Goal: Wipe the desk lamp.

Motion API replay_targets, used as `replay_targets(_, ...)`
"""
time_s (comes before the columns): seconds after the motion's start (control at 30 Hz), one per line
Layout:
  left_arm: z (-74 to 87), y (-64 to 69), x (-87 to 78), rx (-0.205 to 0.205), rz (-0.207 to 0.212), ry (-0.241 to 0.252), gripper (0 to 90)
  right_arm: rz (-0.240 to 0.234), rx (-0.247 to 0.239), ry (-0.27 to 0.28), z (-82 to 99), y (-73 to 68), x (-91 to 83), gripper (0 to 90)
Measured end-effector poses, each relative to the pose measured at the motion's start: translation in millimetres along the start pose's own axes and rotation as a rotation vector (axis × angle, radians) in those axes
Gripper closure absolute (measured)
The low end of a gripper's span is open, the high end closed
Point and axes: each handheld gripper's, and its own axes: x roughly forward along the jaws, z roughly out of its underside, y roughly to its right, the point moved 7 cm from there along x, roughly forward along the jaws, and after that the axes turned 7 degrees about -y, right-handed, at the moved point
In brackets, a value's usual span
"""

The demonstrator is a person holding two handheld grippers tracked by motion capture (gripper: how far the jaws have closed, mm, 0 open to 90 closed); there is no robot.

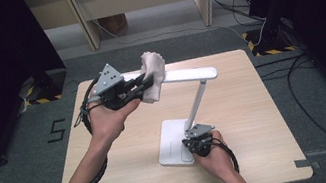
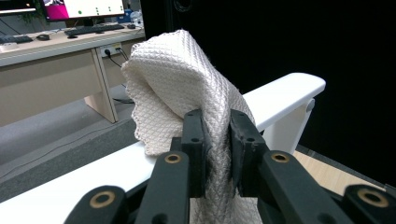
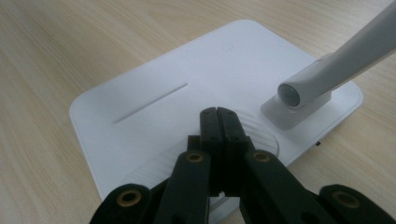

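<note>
While clamped narrow in the left claw [image 2: 217,126], pads biting into a bunched fold: cream waffle-weave cloth [image 2: 177,70], loose end standing up above the jaws, lower part lying against the long white lamp head [image 2: 289,91]. Held that way, judging by the contact, to wipe along the top of the bar (a tight pinch keeps the fabric from slipping out under a rub). Carried high above the worktop [image 1: 130,178] in the left hand [image 1: 110,118], near the free end of the bar, far from the hinge.

Shut tight with nothing between the jaws: right claw [image 3: 218,116], tips set down on the ribbed oval patch of the flat white lamp base [image 3: 154,74], just beside the socket of the slanted lamp stem [image 3: 345,60]. Pressed there, most likely, as a brace: top-heavy desk lamp, long overhanging bar, liable to rock or slide on smooth wood under a sideways push. Backed by the right hand [image 1: 215,156] from the near edge.

As for writing: no brand name legible on the lamp; a faint small mark near the far edge of the base, too small to read. On the grey floor left of the worktop, a large dark numeral 5 [image 1: 56,130]. On the lit monitor [image 2: 84,7] at the desk beyond, coloured blocks and dots, no legible text.
</note>
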Motion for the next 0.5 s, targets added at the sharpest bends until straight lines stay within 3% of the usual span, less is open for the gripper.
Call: replay_targets(0.5, -3.5, 8.5, 8.4, 0.008, 0.014, -0.005, 77.9, 0.000, 0.001, -0.002, 0.2, -0.3, -0.1, 90.0)
